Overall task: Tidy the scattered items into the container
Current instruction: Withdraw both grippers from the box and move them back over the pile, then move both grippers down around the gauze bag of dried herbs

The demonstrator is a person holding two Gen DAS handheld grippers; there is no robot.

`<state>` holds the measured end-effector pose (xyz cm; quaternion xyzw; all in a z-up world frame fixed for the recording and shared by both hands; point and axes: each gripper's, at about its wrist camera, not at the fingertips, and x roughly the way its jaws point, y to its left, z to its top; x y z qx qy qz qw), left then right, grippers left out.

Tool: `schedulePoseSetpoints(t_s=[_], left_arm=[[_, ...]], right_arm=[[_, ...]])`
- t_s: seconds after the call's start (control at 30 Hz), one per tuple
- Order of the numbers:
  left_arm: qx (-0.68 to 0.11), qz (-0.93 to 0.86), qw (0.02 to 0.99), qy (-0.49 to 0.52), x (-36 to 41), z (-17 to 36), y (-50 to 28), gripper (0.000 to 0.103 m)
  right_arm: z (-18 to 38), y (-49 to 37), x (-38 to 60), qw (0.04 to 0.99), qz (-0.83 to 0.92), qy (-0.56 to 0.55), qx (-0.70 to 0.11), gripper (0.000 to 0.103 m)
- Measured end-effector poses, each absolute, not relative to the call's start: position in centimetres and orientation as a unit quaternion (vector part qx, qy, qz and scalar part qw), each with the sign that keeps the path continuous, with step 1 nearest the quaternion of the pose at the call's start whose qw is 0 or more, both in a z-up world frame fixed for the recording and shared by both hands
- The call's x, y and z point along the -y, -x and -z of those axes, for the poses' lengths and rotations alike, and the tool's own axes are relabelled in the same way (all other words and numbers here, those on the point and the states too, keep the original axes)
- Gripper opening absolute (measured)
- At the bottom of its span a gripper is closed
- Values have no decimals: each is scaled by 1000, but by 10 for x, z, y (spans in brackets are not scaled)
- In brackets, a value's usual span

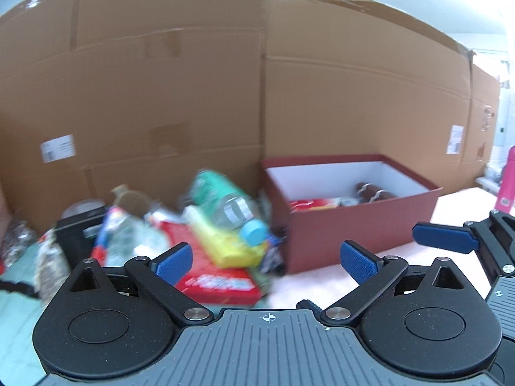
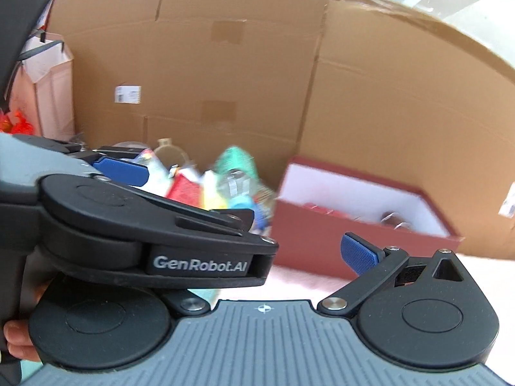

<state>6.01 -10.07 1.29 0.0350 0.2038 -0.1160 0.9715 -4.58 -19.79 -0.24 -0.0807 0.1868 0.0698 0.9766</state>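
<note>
A dark red box with a white inside stands right of centre and holds a red packet and a brown item. Left of it lies a blurred pile: a clear bottle with a green label and blue cap, a yellow packet, a flat red carton and a black box. My left gripper is open and empty, short of the pile. In the right wrist view the left gripper's body hides one finger of my right gripper, which stands wide open before the red box.
Tall cardboard sheets wall off the back. The table surface is pale pink, with a teal cloth at the left. A pink object stands far right. A white paper bag and a hand show at the left.
</note>
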Motion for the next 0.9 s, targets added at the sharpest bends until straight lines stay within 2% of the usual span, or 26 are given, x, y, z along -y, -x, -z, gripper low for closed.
schedulePoseSetpoints(t_s=[0.07, 0.53, 0.9], left_arm=[[-208, 102, 972, -34, 87, -7, -53, 103], [-258, 20, 965, 28, -25, 21, -44, 103], [-270, -5, 962, 45, -77, 29, -60, 103]], right_arm=[[0, 16, 183, 974, -88, 69, -197, 103], [25, -6, 101, 950, -191, 60, -239, 103], [31, -23, 36, 941, -216, 43, -258, 103]])
